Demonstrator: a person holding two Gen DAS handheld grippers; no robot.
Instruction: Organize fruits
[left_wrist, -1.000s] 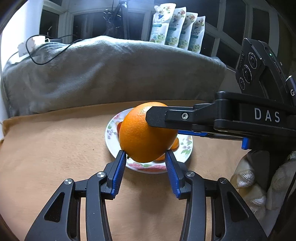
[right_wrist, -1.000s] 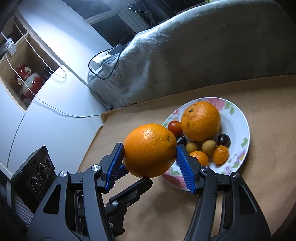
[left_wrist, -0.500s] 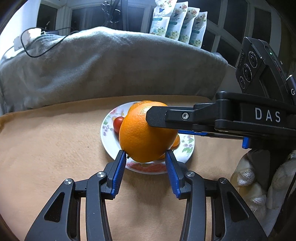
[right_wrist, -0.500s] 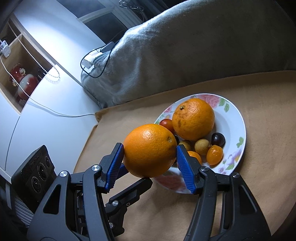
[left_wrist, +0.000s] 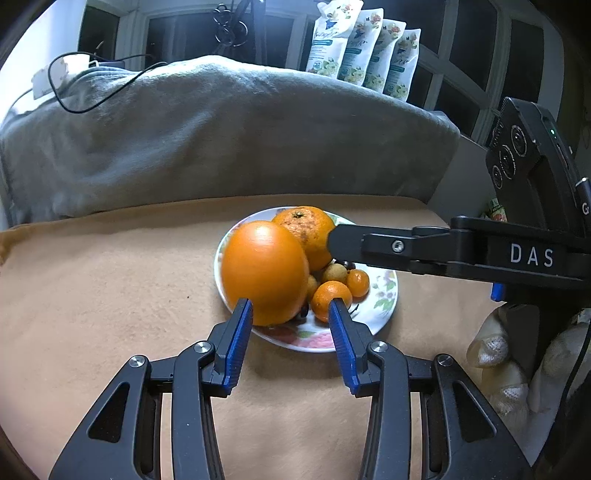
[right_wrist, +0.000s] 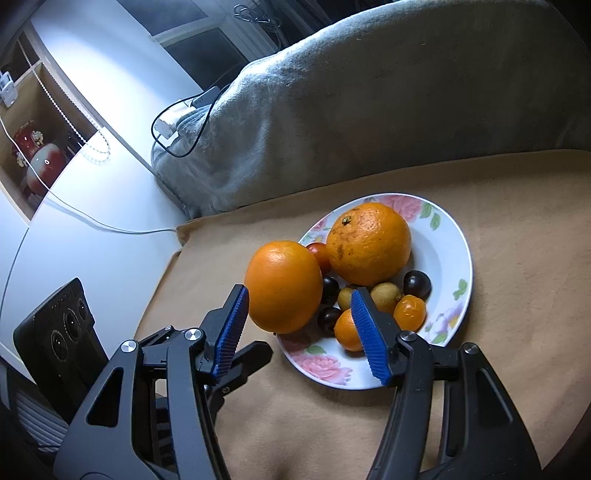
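Note:
A smooth orange sits at the left rim of a flowered white plate, touching the left pad of my right gripper, whose jaws stand open and wider than the fruit. The plate also holds a rougher orange, a red tomato, dark plums, kumquats and small brown fruits. In the left wrist view the smooth orange is just past my left gripper, which is open and empty. The right gripper's finger crosses from the right over the plate.
The plate stands on a tan cloth. A grey blanket mound with a white charger and black cable rises behind. Pouches lean on the window. A white shelf unit stands at the left.
My right gripper opened and let go of the smooth orange, which now rests at the plate's left rim. Both grippers shifted so the plate sits more central.

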